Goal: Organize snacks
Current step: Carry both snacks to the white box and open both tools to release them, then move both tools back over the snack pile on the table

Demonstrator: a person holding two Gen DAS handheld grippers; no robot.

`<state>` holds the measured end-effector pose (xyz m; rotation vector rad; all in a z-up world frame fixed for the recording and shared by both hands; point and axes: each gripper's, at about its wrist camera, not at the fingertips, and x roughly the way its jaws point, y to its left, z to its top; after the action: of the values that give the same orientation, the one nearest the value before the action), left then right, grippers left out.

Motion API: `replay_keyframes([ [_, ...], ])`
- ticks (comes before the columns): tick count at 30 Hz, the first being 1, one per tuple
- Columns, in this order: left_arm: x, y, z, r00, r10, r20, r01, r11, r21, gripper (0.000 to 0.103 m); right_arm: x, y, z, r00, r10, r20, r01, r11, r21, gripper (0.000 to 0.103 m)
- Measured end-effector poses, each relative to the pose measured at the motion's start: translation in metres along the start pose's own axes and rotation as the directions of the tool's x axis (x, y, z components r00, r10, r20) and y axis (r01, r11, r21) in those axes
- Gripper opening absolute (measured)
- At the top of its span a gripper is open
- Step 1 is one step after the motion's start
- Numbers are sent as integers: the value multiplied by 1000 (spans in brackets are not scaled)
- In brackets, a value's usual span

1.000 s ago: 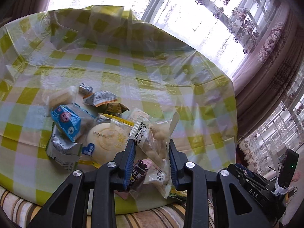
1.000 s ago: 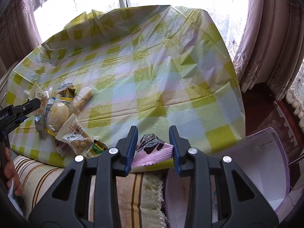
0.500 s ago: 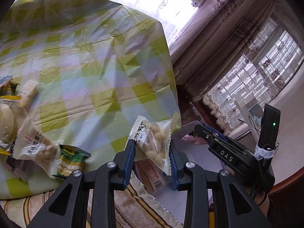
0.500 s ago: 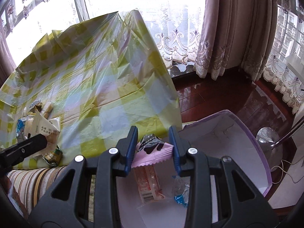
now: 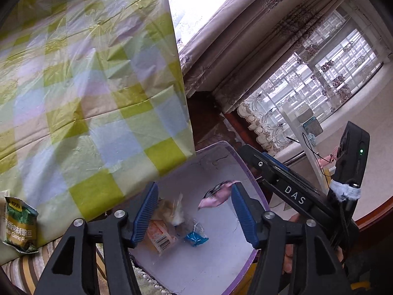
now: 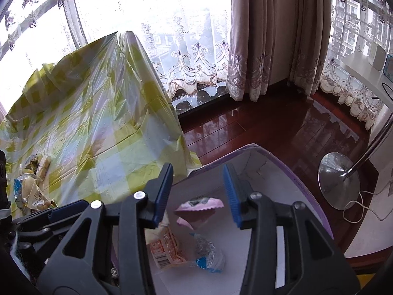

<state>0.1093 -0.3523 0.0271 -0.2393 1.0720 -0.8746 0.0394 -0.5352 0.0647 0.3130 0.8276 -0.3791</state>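
Observation:
Both grippers hover over a white box with a purple rim (image 5: 248,169) (image 6: 307,184) beside the table. My left gripper (image 5: 194,201) has its jaws opening, and a clear bag of pale snacks (image 5: 173,211) drops free below them. The jaws of my right gripper (image 6: 199,189) are opening too; a pink packet (image 6: 199,205) (image 5: 216,195) falls loose beneath, touching no pad. On the box floor lie an orange packet (image 5: 159,236) (image 6: 164,248) and a clear blue-ended packet (image 5: 195,237) (image 6: 208,254). More snacks (image 6: 32,186) stay piled on the checked tablecloth (image 6: 98,123).
A green packet (image 5: 19,223) lies at the table's near edge above a striped cushion (image 5: 24,263). A lamp's round metal base (image 6: 339,179) and its cable stand on the dark wooden floor (image 6: 258,127) right of the box. Curtains (image 6: 265,36) hang behind.
Both grippers swung from the table to over the box. The left let go of the clear snack bag and the right let go of the pink packet; both jaws now stand apart.

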Motion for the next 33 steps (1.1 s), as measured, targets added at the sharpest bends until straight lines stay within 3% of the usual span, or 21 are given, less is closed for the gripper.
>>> replay_keyframes([
  [1, -2, 2, 1, 1000, 7, 6, -7, 1000, -6, 63, 0, 0, 0, 1000, 2, -1, -2, 1000, 3, 65],
  [2, -5, 5, 1, 1000, 12, 14, -12, 1000, -9, 63, 1, 0, -1, 1000, 4, -2, -4, 1000, 5, 67],
  [13, -34, 9, 2, 992, 67, 106, -69, 997, 18, 63, -6, 35, -2, 1000, 10, 5, -10, 997, -74, 67],
  [17, -50, 19, 0, 983, 106, 151, -109, 994, 12, 63, -8, 50, -5, 998, 68, -6, -68, 995, -76, 67],
  [21, -69, 35, -5, 971, 143, 193, -141, 990, -22, 63, -8, 72, -12, 991, 130, -33, -132, 988, -82, 67],
  [26, -93, 60, -14, 952, 204, 227, -187, 978, -92, 63, -5, 106, -25, 981, 176, -79, -185, 975, -121, 75],
  [33, -136, 106, -34, 918, 308, 251, -256, 941, -219, 63, -2, 149, -47, 958, 235, -165, -260, 953, -153, 77],
])
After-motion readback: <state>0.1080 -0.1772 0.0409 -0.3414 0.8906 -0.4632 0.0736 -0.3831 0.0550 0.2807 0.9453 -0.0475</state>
